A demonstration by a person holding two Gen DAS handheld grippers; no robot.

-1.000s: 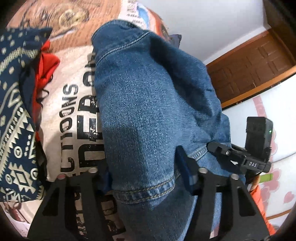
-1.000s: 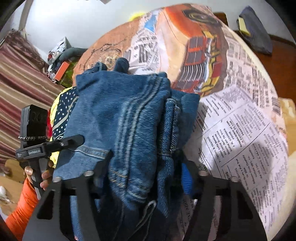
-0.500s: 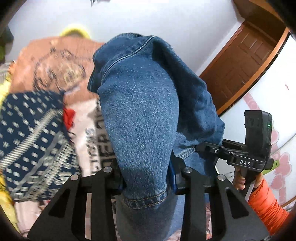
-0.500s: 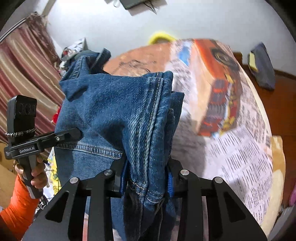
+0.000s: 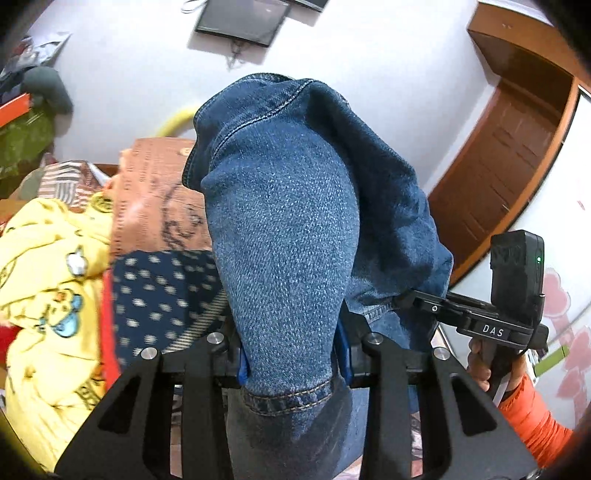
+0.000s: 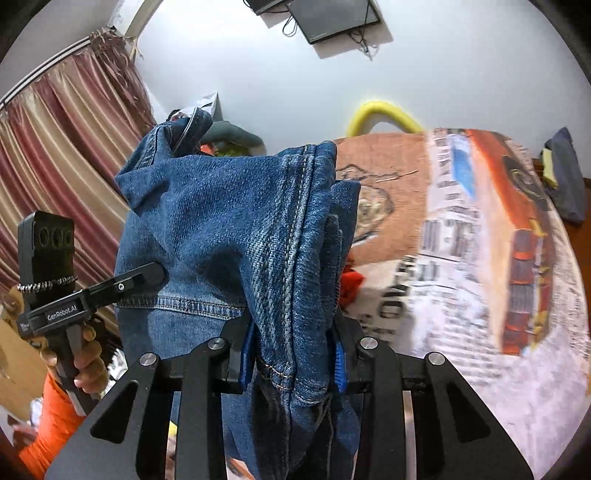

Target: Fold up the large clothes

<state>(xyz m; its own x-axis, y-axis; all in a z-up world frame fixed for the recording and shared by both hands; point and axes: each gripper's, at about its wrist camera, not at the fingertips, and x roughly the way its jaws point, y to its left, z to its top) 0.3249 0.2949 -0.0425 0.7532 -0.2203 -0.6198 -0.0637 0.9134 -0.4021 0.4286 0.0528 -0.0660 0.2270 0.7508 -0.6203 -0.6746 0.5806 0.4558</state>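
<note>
**Jeans held up off the bed, one gripper on each bunch**

The bed (image 6: 461, 258) fills the space below and ahead of you, covered in a newsprint-style spread with an orange truck picture. It runs up to a white wall (image 5: 369, 55) where a dark flat screen (image 5: 243, 18) hangs, cables trailing beneath it. To your left a striped red and gold curtain (image 6: 74, 147) hangs; to your right is a brown wooden door (image 5: 509, 155).

Your blue jeans (image 5: 284, 229) are lifted clear of the bed and hang in front of both cameras, draped over the tops of the grippers. Your left gripper (image 5: 293, 363) is pinching a thick bunch of denim at a stitched hem, with the blue pads pressed into the cloth on both sides. Your right gripper (image 6: 293, 363) is likewise clamped on a folded bunch of the jeans, along a heavily stitched seam, its pads tight against the fabric.

On the bed's left side lies a heap of other clothes: a yellow printed garment (image 5: 48, 295) and, beside it, a navy patterned cloth (image 5: 162, 291). A scrap of red cloth (image 6: 351, 284) peeks out just right of the jeans. A yellow curved tube (image 6: 384, 114) rises behind the bed's far edge, and a dark blue bundle (image 6: 563, 173) sits at the far right.

Your orange sleeve (image 5: 532, 417) shows at the frame edge.
</note>
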